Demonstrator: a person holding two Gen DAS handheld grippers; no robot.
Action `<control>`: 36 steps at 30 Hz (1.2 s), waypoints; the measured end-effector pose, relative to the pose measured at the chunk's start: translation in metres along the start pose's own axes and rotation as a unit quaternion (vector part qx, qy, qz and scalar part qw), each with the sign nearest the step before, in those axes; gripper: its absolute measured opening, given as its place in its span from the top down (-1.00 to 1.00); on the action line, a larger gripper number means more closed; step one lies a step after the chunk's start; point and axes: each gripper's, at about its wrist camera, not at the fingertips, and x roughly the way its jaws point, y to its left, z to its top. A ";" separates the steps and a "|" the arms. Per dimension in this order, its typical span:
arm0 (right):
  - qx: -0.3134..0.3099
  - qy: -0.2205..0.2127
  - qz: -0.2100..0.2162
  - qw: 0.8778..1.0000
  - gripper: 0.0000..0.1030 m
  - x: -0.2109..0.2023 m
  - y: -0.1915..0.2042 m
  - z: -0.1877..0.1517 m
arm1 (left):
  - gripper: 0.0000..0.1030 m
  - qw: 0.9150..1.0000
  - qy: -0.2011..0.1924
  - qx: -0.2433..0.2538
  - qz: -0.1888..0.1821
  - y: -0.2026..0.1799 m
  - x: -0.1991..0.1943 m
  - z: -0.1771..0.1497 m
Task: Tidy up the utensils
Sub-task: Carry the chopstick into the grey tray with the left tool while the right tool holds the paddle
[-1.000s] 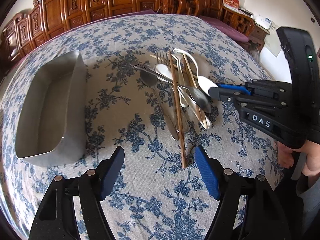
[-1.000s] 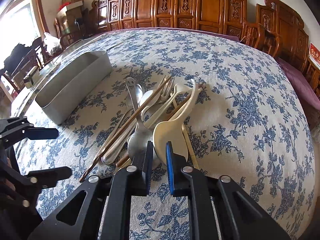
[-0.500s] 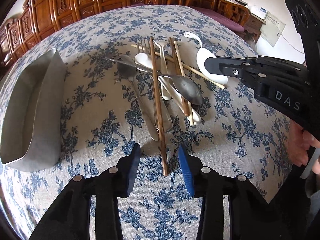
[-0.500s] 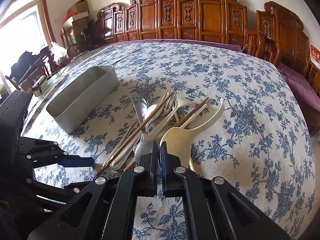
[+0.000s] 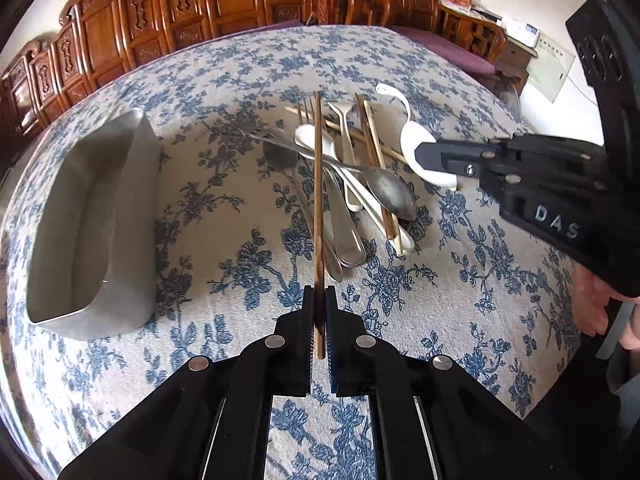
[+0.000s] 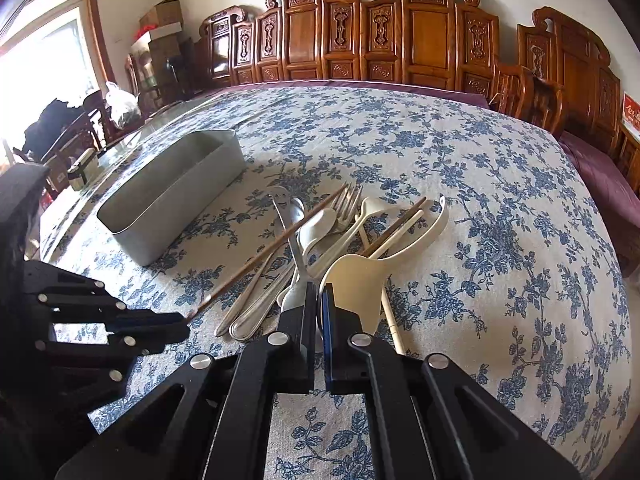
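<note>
While the pile (image 5: 344, 184) of cutlery lies mid-table just right of the tin (image 5: 96, 216), the left gripper (image 5: 319, 300) has just closed, clamped on a brown chopstick (image 5: 318, 184), and the right gripper (image 6: 319, 292) pinches the white spoon (image 6: 360, 280) by its bowl.

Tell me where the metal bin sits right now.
In the left wrist view the metal bin stands on the floral tablecloth at the left, apart from the utensil pile to its right.
</note>
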 end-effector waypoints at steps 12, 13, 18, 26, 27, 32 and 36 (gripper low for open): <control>-0.004 -0.034 -0.006 0.999 0.93 -0.024 0.016 -0.001 | 0.92 0.998 -0.050 -0.021 0.014 0.031 -0.055 0.010; -0.007 -0.035 -0.007 0.999 0.93 -0.025 0.018 -0.001 | 0.92 0.998 -0.053 -0.024 0.017 0.036 -0.059 0.010; -0.020 -0.039 -0.007 0.999 0.93 -0.032 0.035 0.001 | 0.92 0.997 -0.064 -0.037 0.031 0.062 -0.074 0.011; -0.026 -0.039 -0.028 0.999 0.93 -0.039 0.069 0.008 | 0.92 0.996 -0.052 -0.064 0.040 0.116 -0.074 0.011; -0.030 -0.040 -0.028 0.998 0.93 -0.039 0.073 0.009 | 0.92 0.996 -0.051 -0.067 0.041 0.120 -0.073 0.011; -0.050 -0.043 -0.025 0.998 0.93 -0.039 0.095 0.023 | 0.92 0.995 -0.046 -0.083 0.042 0.143 -0.068 0.005; -0.059 -0.044 -0.020 0.997 0.93 -0.038 0.111 0.035 | 0.92 0.995 -0.035 -0.086 0.042 0.153 -0.064 0.003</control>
